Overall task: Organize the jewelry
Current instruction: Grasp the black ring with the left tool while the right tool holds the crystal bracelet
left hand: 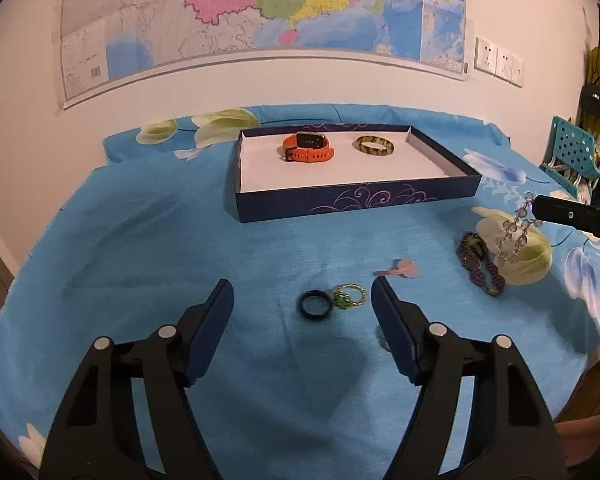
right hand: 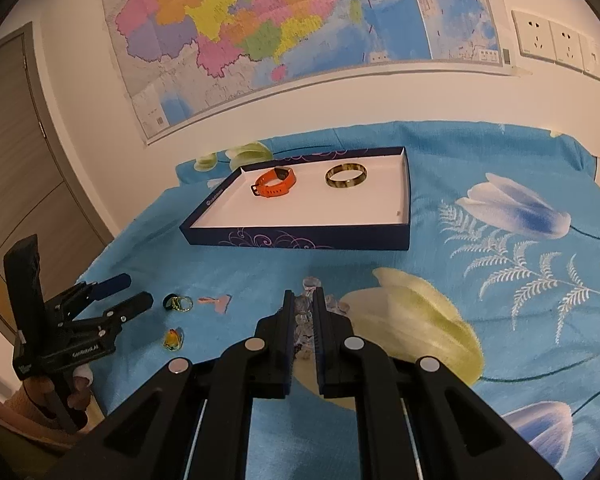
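A dark blue tray (left hand: 356, 202) with a white floor holds an orange watch (left hand: 308, 147) and a brown-mottled bangle (left hand: 375, 146); the right wrist view shows the same tray (right hand: 300, 236), watch (right hand: 275, 182) and bangle (right hand: 346, 175). My left gripper (left hand: 300, 292) stands open just short of a black ring (left hand: 315, 305) and a gold-green ring (left hand: 350, 295) on the blue cloth. My right gripper (right hand: 303, 298) is shut on a clear bead bracelet (right hand: 305, 314), which hangs from it above the cloth (left hand: 514, 236). A dark beaded bracelet (left hand: 480, 262) lies below it.
A small pink piece (left hand: 400, 269) lies right of the rings. A yellow-green piece (right hand: 173, 338) sits near the left gripper (right hand: 139, 289). The flowered cloth ends at the wall with a map behind. A door stands left, a teal perforated rack (left hand: 572, 152) right.
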### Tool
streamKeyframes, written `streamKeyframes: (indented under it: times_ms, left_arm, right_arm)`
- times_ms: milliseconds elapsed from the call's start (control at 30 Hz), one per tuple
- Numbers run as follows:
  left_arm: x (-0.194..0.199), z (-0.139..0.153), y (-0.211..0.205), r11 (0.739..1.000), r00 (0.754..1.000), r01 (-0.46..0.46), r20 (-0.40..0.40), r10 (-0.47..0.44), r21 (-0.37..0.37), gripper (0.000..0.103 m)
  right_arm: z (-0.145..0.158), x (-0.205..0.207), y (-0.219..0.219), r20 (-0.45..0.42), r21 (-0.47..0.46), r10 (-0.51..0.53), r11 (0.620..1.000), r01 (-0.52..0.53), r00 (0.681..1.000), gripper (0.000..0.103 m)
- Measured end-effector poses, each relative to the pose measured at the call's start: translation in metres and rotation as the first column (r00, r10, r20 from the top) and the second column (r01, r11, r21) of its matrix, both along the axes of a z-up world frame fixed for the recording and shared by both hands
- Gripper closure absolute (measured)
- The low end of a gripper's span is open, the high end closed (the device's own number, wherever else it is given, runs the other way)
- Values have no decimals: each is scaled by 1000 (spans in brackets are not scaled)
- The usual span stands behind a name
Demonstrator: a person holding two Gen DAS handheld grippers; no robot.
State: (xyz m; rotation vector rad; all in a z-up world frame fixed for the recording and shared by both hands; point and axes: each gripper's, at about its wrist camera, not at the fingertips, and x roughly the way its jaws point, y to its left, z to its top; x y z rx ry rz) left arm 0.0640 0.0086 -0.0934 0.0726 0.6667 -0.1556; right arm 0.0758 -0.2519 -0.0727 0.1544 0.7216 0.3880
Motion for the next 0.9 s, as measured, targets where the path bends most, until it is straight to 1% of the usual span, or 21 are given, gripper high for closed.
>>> streamKeyframes:
  times_ms: [67,200,233,267,400,500,600,667,767,900]
  left_arm:
    - [3,-1,1,1000,1000,9,-6,-9,15,35]
    - [4,-6,-3,996,999,43,-24,-42,74,38]
    - [5,-8,-4,995,998,48,-31,-46,92,41]
    - [7,-10,-5,993,998,53,-36,-50,102,43]
    - [13,-13,-8,991,996,72,-59,-65,117,46]
    - [18,-15,-11,988,993,99,-76,-90,119,52]
    - [22,-18,-14,986,989,119,-105,-106,120,63]
    - [26,-23,-15,986,986,118,-134,-102,120,75]
    - [28,-24,-14,987,983,125,-145,-110,100,81]
    - [25,-24,-14,988,983,125,-143,-111,90,81]
  right_arm:
    - [-1,0,0,-5,5,0,1000,0,1000,96]
    - [-3,1,0,-8,7,3,1000,-3,1000,96]
    - [-3,2,1,-8,5,4,1000,-4,1000,96]
    - [-4,2,1,-9,4,3,1000,-3,1000,96]
    - [-6,3,1,-16,7,6,1000,-6,1000,96]
    - [-6,4,2,-18,9,8,1000,-8,1000,96]
    - [-6,5,2,-19,10,10,1000,-9,1000,96]
    - [-6,5,2,-19,10,8,1000,-8,1000,96]
    - [-6,5,2,-19,11,8,1000,-8,1000,96]
    - [-5,5,5,-17,9,11,1000,-11,1000,95]
